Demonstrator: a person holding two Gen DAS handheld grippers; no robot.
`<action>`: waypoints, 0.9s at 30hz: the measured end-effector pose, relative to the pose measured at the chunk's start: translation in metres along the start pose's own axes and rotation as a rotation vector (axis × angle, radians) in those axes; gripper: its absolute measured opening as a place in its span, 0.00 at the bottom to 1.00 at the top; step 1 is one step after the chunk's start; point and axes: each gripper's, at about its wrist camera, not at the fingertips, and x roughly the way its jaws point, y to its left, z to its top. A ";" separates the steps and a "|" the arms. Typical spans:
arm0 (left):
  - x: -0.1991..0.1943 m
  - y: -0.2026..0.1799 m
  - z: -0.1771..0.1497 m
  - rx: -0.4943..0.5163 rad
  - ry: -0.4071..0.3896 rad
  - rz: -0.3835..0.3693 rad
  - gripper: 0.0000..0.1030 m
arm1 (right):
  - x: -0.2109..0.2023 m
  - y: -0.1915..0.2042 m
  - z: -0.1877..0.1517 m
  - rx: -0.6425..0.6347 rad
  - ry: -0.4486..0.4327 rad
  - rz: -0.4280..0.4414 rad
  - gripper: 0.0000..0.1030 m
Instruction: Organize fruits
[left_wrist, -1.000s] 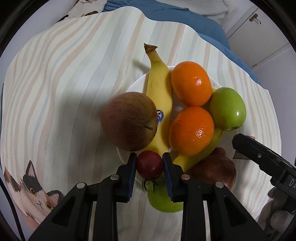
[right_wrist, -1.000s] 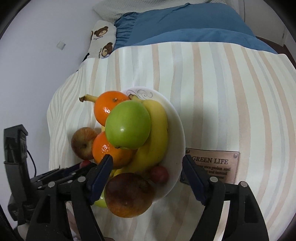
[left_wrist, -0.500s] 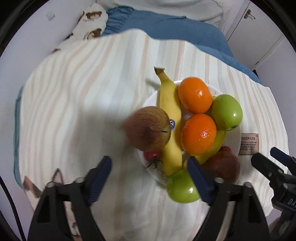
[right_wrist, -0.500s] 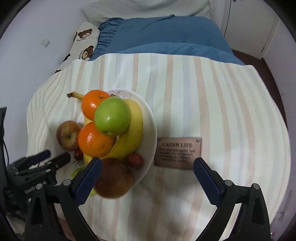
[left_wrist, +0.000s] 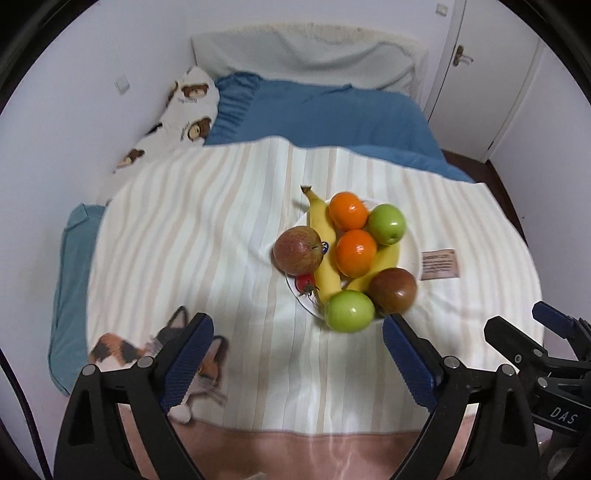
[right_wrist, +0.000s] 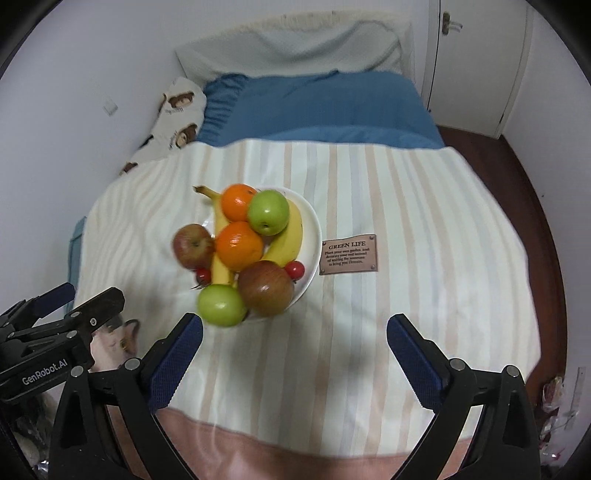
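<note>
A white plate (left_wrist: 410, 236) on the striped cloth carries two bananas (left_wrist: 323, 236), two oranges (left_wrist: 349, 211), two green apples (left_wrist: 349, 311), a red apple (left_wrist: 298, 251), a dark red-brown apple (left_wrist: 393, 290) and a cherry tomato (left_wrist: 304, 283). My left gripper (left_wrist: 295, 325) hangs above the cloth on the near side of the plate, its jaws opening with nothing between them. My right gripper (right_wrist: 294, 323) also hovers short of the plate (right_wrist: 314, 229), open and empty. In the right wrist view a second cherry tomato (right_wrist: 295, 269) shows by the brown apple (right_wrist: 266, 288).
A brown "GREEN LIFE" label (right_wrist: 349, 254) is sewn to the cloth right of the plate. A cat print (left_wrist: 199, 354) lies near the front left. Behind are blue bedding (left_wrist: 321, 118), a bear-print pillow (left_wrist: 184, 110) and a white door (left_wrist: 480, 74). Wooden floor (right_wrist: 517, 177) runs along the right.
My left gripper let go of the cherry tomato and opened wide. The right jaws widened too. Both grippers rose and drew back from the plate, so the fruit looks smaller.
</note>
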 end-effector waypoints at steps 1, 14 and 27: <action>-0.013 -0.001 -0.004 0.003 -0.015 -0.002 0.91 | -0.012 0.001 -0.004 -0.002 -0.014 0.001 0.99; -0.141 -0.006 -0.052 0.009 -0.176 -0.036 0.91 | -0.171 0.026 -0.059 -0.042 -0.218 -0.019 1.00; -0.198 -0.006 -0.084 0.021 -0.238 -0.013 0.91 | -0.243 0.035 -0.088 -0.055 -0.299 -0.054 1.00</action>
